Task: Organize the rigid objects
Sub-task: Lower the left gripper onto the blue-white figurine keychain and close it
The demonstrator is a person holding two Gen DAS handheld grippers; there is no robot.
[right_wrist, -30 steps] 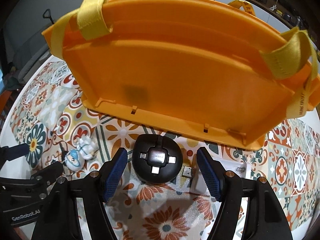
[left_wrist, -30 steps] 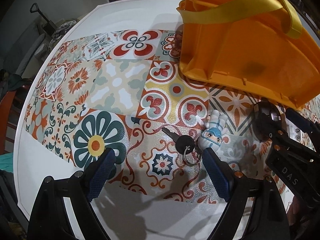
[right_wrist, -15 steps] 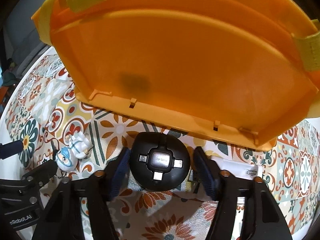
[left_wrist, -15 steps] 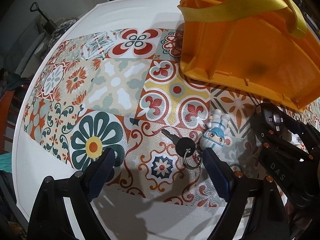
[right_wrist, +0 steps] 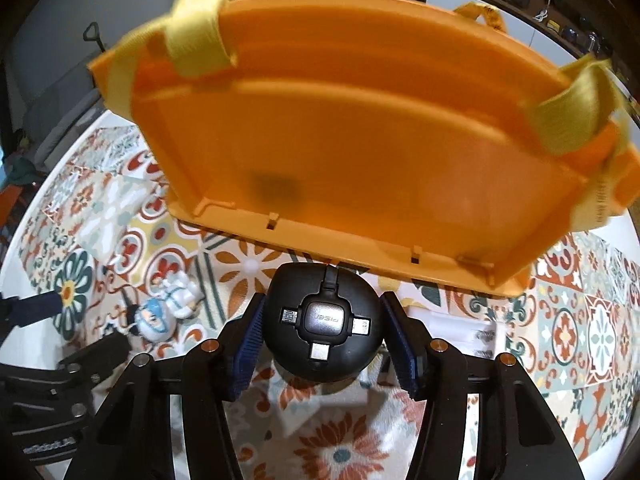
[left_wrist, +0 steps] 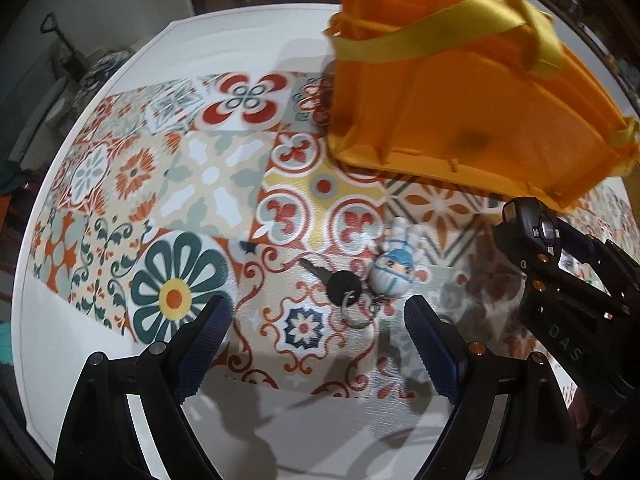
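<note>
Patterned desk (left_wrist: 208, 184), orange basket (right_wrist: 360, 152) at rear, right hand-held gripper (right_wrist: 326, 334) clamped on round black charger (right_wrist: 324, 320), left hand-held gripper (left_wrist: 316, 340) released above key (left_wrist: 336, 282) with figurine keychain (left_wrist: 394, 266).

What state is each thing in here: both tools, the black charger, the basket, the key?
Right tool: shut on the charger.
Charger: held between the pads, connector face toward the camera, in front of the basket.
Left tool: open, holding nothing.
Key: flat on the table, ringed to a small figure.
Basket: upright, a dark shape showing through its wall.
</note>
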